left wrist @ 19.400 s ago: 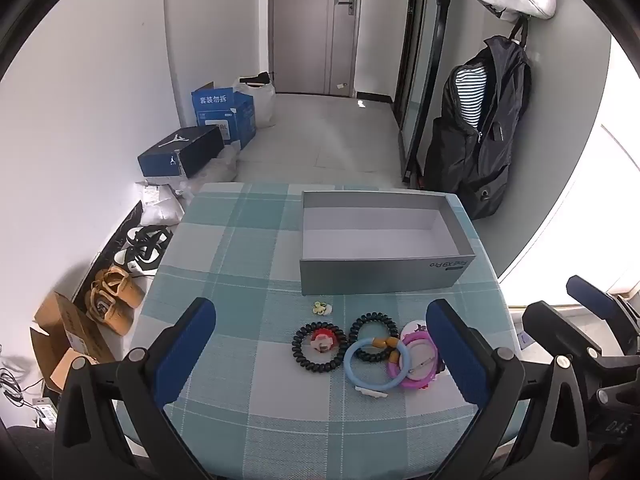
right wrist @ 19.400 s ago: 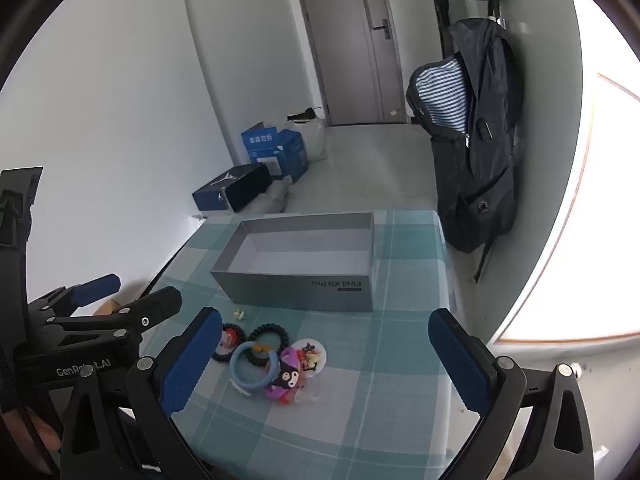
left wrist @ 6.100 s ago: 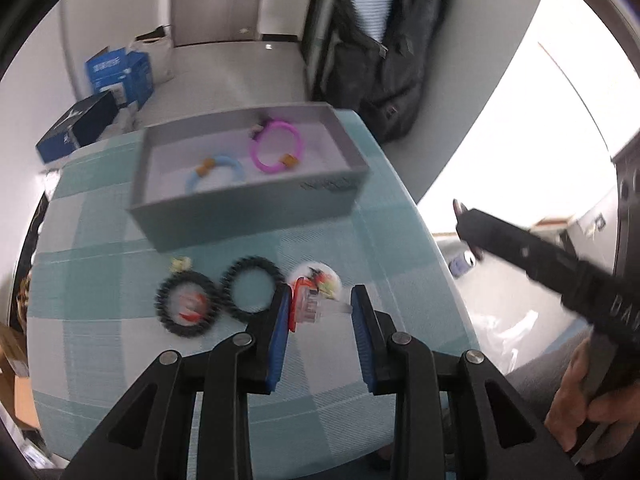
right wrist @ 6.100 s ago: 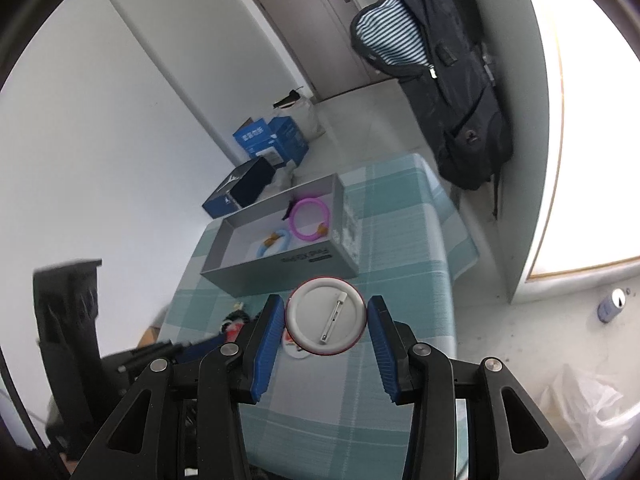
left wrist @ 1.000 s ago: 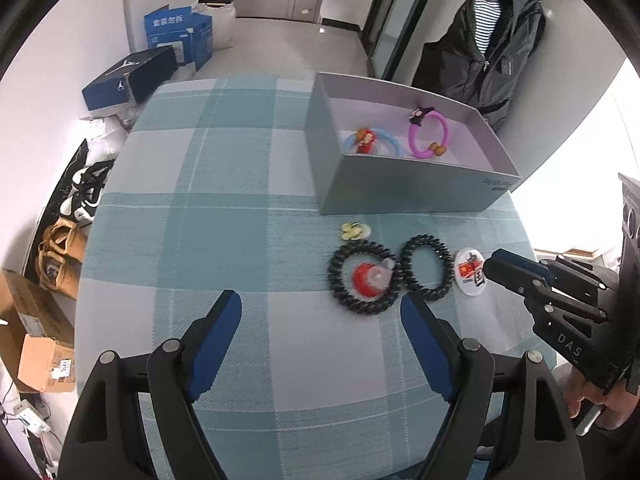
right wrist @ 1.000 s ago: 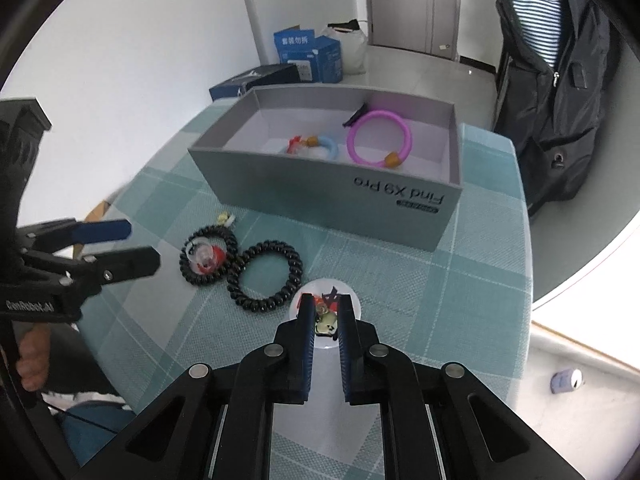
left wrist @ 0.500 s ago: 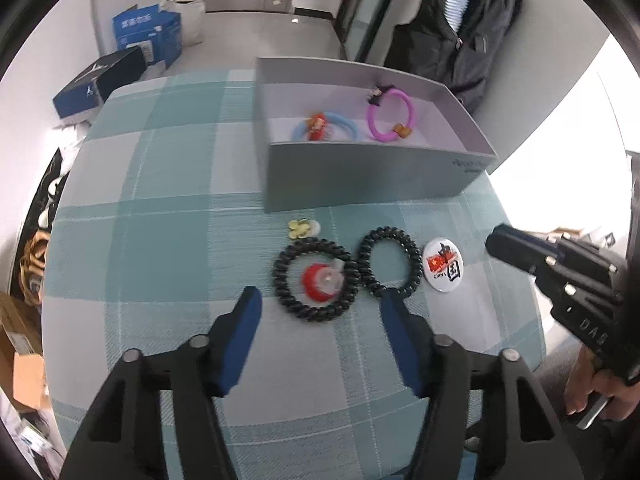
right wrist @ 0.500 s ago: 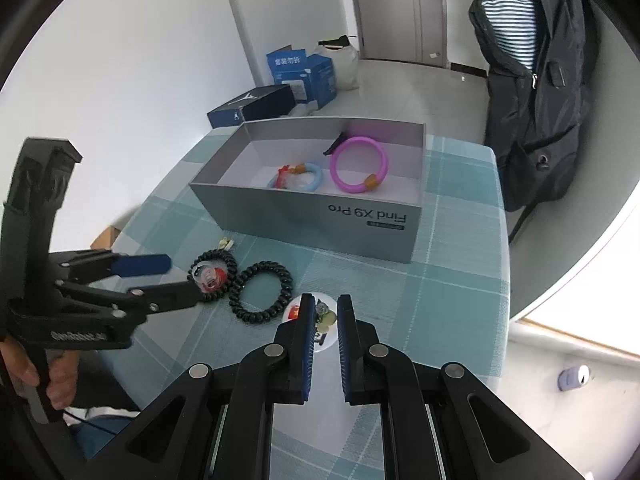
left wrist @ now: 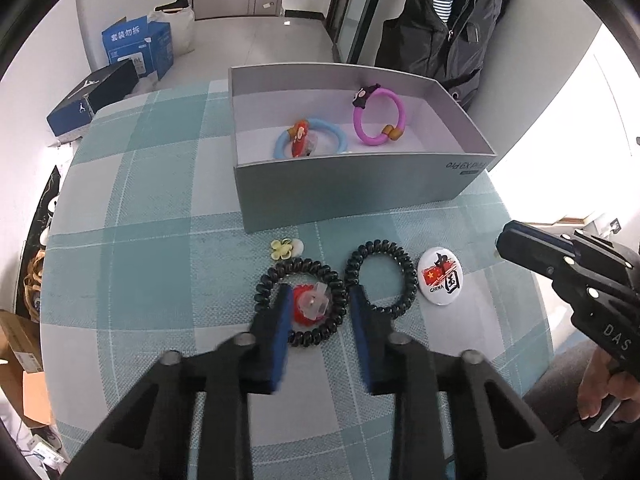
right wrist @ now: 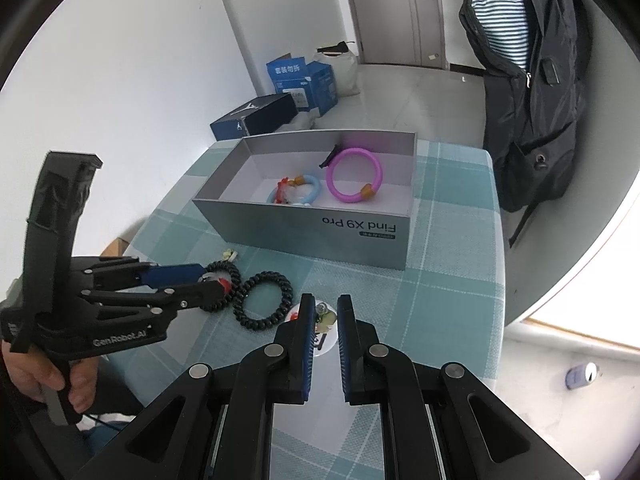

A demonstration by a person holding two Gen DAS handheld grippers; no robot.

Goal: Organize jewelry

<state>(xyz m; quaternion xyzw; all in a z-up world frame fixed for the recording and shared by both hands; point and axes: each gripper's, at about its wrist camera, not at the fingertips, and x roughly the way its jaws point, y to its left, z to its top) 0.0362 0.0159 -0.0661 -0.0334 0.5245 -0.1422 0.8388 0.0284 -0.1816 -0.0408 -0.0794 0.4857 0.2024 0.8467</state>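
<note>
L gripper is low over the checked tablecloth, fingers part-spread either side of a red clip inside the left black coil tie; no firm contact visible. A 2nd coil tie touches it on the right, then a China badge. Small yellow flower lies just beyond. R gripper has fingers nearly together w/ a small gap, holding nothing, above the badge. Grey box sits at the far side, long axis left-right, holding blue bangle and purple bangle.
</note>
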